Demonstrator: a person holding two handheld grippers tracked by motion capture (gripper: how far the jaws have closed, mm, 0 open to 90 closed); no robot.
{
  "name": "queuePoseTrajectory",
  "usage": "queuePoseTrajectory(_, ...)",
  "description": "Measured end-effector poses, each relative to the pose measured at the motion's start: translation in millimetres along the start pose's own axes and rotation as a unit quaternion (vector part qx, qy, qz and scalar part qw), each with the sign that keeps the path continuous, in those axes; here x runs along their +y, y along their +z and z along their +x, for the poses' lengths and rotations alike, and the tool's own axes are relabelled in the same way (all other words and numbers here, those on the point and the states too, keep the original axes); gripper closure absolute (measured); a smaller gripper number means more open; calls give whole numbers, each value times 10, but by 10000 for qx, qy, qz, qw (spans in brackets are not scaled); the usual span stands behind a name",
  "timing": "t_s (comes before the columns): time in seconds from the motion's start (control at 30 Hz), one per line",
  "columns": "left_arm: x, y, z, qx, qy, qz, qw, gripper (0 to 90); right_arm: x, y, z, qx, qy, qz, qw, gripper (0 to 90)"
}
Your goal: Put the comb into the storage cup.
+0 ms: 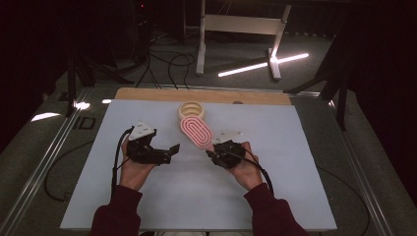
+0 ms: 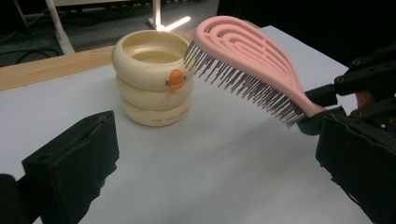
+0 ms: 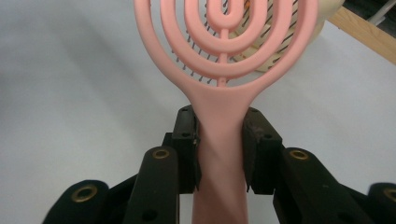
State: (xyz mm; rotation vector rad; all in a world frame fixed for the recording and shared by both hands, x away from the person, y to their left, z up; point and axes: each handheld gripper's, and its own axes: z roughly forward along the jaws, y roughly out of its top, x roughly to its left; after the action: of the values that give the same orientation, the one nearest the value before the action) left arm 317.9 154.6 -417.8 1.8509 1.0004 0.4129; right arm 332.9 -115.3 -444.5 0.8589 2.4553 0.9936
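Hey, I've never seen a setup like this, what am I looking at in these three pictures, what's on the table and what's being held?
A person sits at a white table and holds a hand-operated gripper in each hand. No robot is involved. The high view looks down from above; the other two come from cameras riding on each gripper. The right gripper has its black jaws closed on the handle of a pink hairbrush, holding it lifted, bristles down, its head next to a cream cup shaped like stacked rings with a small orange knob on its side. The cup stands on the table. The left gripper is open and holds nothing.
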Motion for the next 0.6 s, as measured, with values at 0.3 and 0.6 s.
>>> queuePoseTrajectory(0.3,48,133,-60,-66,-106,10,9999,0,16,41,80,35,-13,-109,9999,698)
queuePoseTrajectory(0.6,92,268,-90,-118,-380,100,9992,0,52,66,157,76,-42,-250,9996,698)
